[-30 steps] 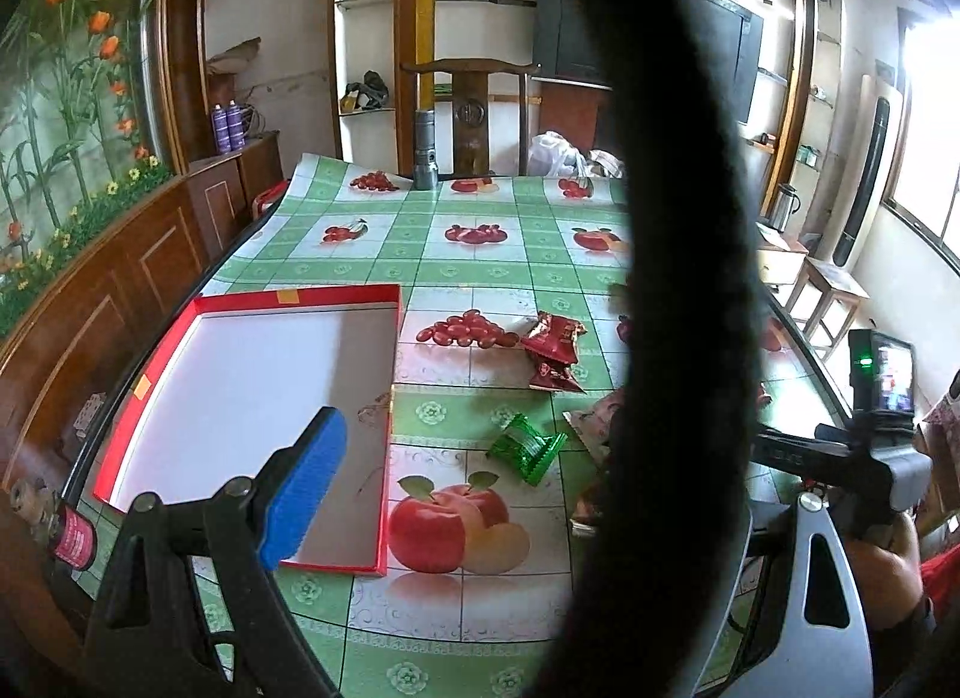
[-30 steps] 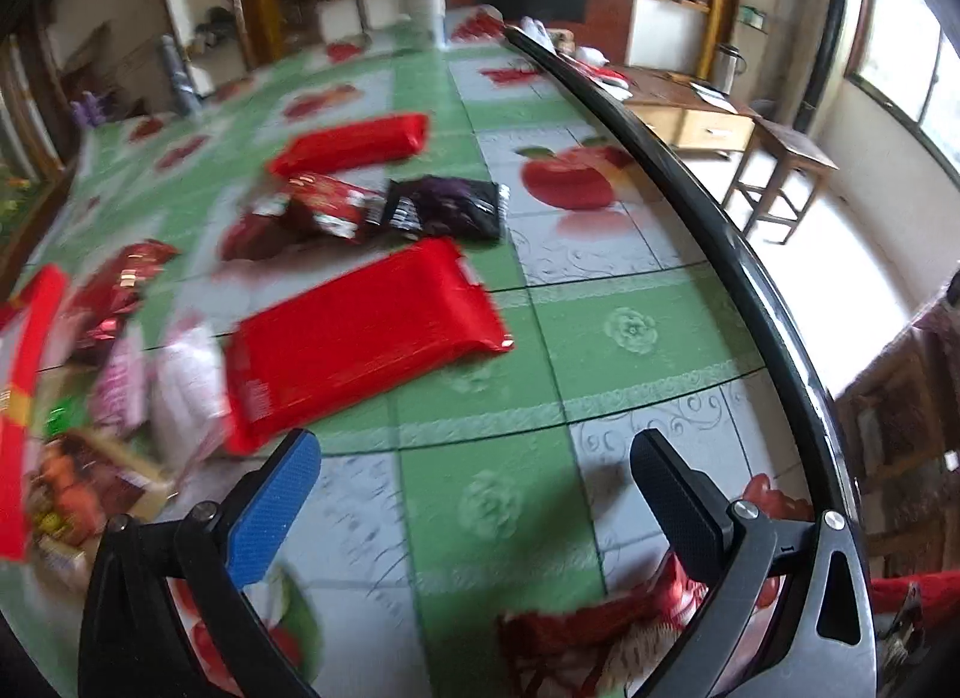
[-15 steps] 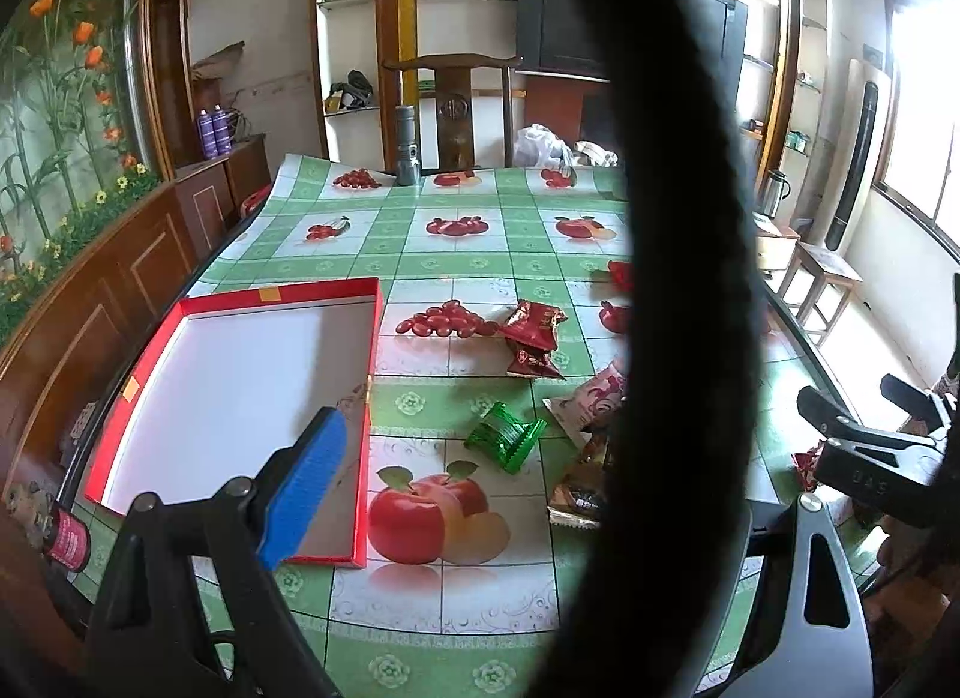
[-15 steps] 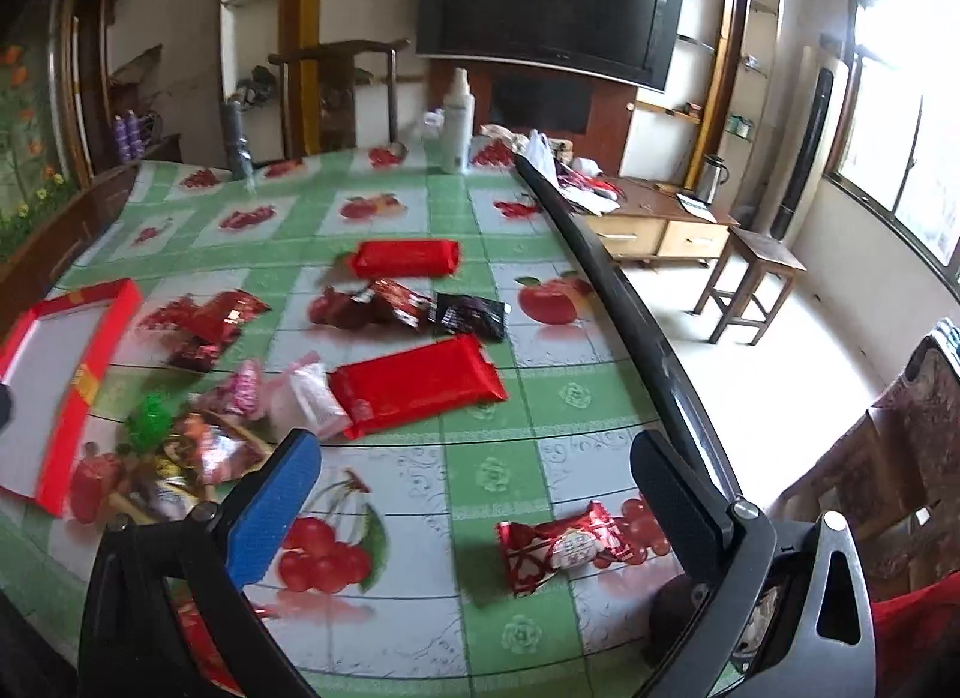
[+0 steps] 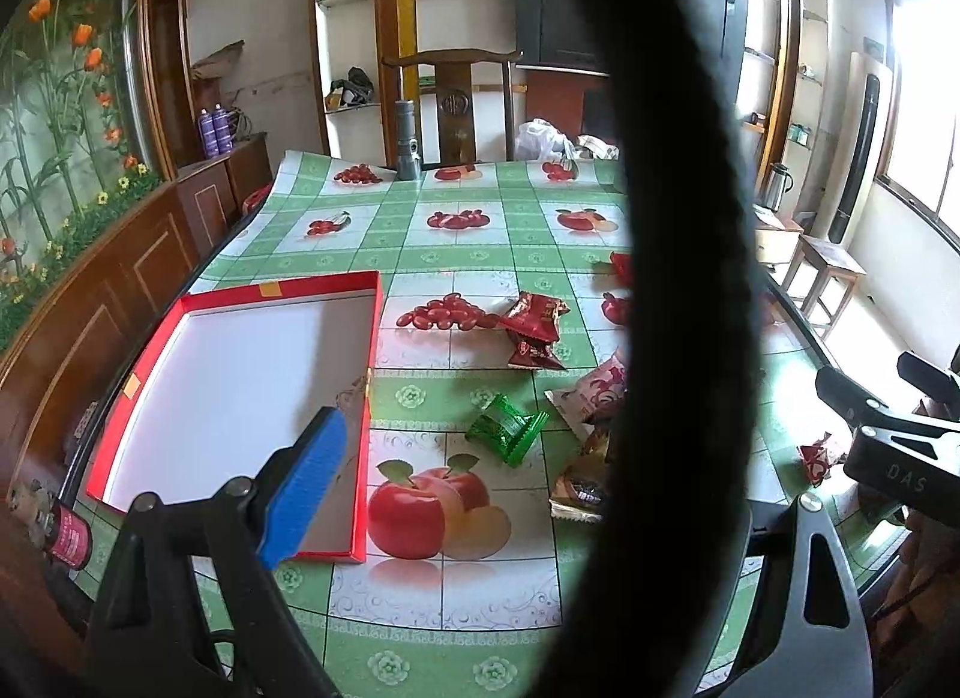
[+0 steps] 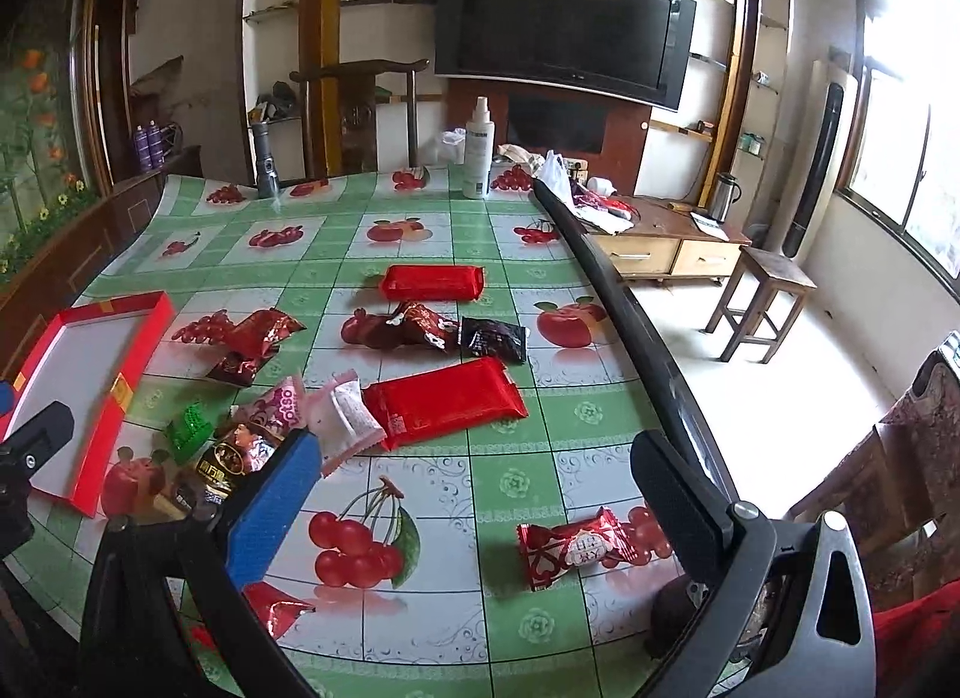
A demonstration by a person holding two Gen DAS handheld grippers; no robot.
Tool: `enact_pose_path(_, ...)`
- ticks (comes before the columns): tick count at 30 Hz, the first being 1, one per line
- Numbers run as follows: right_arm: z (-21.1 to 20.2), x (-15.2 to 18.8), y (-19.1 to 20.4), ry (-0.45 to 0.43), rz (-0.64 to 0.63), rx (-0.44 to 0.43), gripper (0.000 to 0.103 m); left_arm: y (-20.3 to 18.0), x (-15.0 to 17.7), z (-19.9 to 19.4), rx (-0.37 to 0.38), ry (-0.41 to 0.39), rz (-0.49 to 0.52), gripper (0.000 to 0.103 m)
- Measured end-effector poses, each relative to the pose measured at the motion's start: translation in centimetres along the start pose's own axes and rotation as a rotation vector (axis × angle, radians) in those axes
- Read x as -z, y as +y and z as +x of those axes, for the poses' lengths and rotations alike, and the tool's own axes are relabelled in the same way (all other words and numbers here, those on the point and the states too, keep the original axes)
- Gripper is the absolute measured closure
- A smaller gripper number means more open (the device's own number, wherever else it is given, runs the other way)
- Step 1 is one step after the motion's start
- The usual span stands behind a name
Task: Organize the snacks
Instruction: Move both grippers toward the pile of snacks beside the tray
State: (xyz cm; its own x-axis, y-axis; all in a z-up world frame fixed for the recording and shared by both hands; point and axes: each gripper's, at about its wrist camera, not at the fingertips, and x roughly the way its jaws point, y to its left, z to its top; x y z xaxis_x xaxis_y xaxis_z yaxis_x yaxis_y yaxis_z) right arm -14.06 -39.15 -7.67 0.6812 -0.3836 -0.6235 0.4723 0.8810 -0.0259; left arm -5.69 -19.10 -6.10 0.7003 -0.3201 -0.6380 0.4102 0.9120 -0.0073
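Several snack packs lie loose on the green fruit-print tablecloth: a big red pack [image 6: 444, 401], a second red pack [image 6: 432, 282] farther back, a dark pack [image 6: 495, 338], a white-pink pack [image 6: 348, 419], a green candy [image 5: 507, 428] and a red candy [image 6: 570, 545]. An open red box [image 5: 240, 386] with a white floor sits at the left, with nothing in it. My right gripper [image 6: 474, 494] hangs open above the near table, the red candy just beyond its fingers. My left gripper [image 5: 510, 518] is open near the box's front right corner. A black band [image 5: 678, 278] hides its right finger.
A white spray bottle [image 6: 480, 149] and a grey flashlight [image 6: 267, 161] stand at the table's far end, before a wooden chair [image 6: 360, 110]. The table's black rim [image 6: 630, 302] runs along the right. A stool [image 6: 759, 302] stands on the floor beyond it.
The right gripper has pulled back and risen from close over the big red pack to a wide view of the table. The left gripper has backed off slightly. Both stay open.
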Motion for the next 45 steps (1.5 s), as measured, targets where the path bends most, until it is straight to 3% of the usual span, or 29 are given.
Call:
enact_pose_path(33,0.4,0.1,0.1,0.022,-0.011,-0.012,0.0,0.9,0.2,1.6,-0.028,0.027,0.012,0.014)
enact_pose_path(45,0.4,1.4,-0.5,0.049,-0.011,-0.165,0.0,0.4,0.0,2.5,-0.08,0.034,0.039,0.014)
